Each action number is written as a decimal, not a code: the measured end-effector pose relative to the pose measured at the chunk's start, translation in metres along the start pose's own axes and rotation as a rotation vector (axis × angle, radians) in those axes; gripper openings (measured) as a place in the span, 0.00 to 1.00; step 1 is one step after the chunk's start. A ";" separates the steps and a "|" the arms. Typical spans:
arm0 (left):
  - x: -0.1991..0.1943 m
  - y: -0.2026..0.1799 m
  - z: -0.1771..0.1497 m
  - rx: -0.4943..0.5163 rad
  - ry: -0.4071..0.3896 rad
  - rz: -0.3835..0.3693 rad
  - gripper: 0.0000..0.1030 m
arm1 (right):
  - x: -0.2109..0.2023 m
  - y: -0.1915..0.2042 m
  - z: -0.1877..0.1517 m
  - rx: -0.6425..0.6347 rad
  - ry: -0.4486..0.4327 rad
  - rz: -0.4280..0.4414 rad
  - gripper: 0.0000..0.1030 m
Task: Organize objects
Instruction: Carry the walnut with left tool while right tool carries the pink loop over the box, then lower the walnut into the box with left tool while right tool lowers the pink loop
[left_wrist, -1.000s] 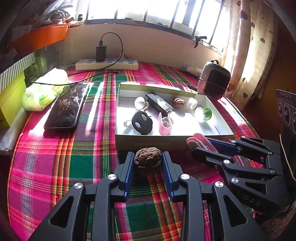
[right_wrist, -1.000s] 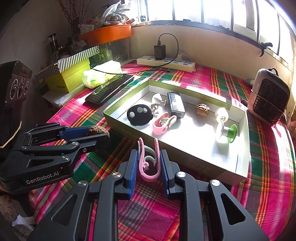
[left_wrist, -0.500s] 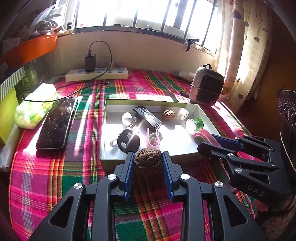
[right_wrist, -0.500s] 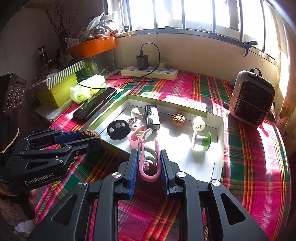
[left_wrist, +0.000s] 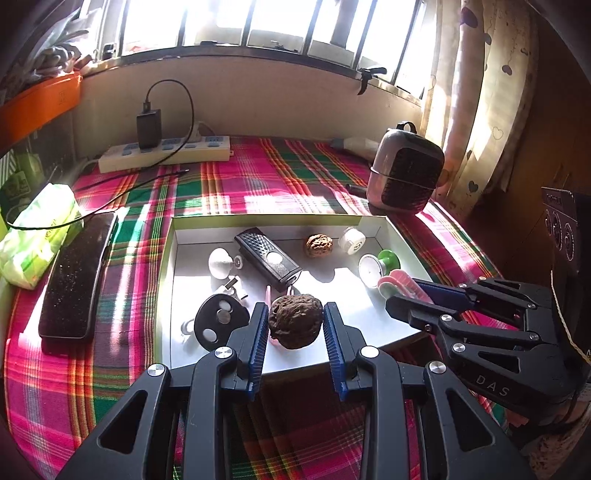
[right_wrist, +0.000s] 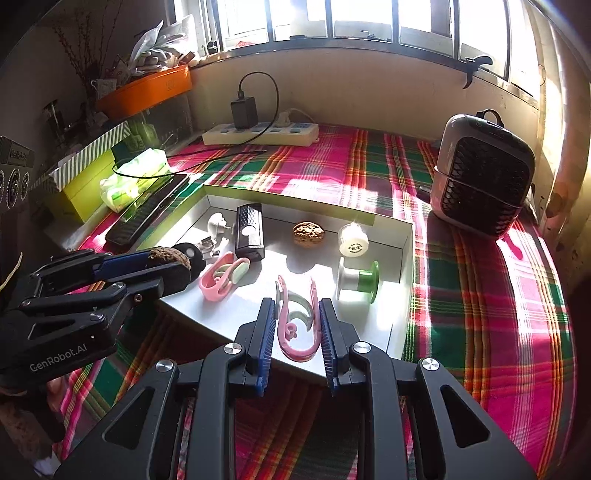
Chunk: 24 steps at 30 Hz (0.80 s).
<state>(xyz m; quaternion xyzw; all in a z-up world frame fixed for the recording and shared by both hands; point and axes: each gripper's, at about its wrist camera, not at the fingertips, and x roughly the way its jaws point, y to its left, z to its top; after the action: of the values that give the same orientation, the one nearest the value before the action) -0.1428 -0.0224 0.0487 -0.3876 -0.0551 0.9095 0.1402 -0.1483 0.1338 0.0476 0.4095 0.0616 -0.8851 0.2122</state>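
Observation:
My left gripper (left_wrist: 294, 326) is shut on a dark brown walnut (left_wrist: 294, 325) and holds it over the near edge of the shallow white tray (left_wrist: 168, 295). My right gripper (right_wrist: 297, 325) is shut on a pink hair clip (right_wrist: 297, 325), also above the tray's near edge (right_wrist: 395, 332). In the tray lie a second walnut (left_wrist: 318, 245), a second pink clip (right_wrist: 221, 277), a black remote (left_wrist: 267, 258), a black disc (left_wrist: 218, 321), a white spool (left_wrist: 352, 240) and a green-ended spool (left_wrist: 380, 264).
A black phone (left_wrist: 77, 277) and a green tissue pack (left_wrist: 35, 236) lie left of the tray on the plaid cloth. A power strip (left_wrist: 166, 153) with a charger sits at the back. A small heater (left_wrist: 406, 177) stands at the back right.
Both grippers have risen and moved forward with their objects, from in front of the tray to above its near edge. Both stay shut.

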 end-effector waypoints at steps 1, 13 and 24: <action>0.003 0.000 0.002 0.003 0.001 -0.005 0.27 | 0.002 -0.002 0.000 -0.001 0.008 -0.004 0.24; 0.041 -0.012 0.019 0.053 0.049 -0.020 0.27 | 0.021 -0.019 0.006 0.017 0.078 0.009 0.24; 0.058 -0.015 0.021 0.077 0.078 -0.020 0.27 | 0.035 -0.023 0.008 -0.011 0.112 -0.008 0.24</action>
<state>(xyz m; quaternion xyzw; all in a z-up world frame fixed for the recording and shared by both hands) -0.1930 0.0096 0.0261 -0.4165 -0.0185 0.8937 0.1660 -0.1836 0.1409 0.0256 0.4570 0.0798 -0.8614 0.2069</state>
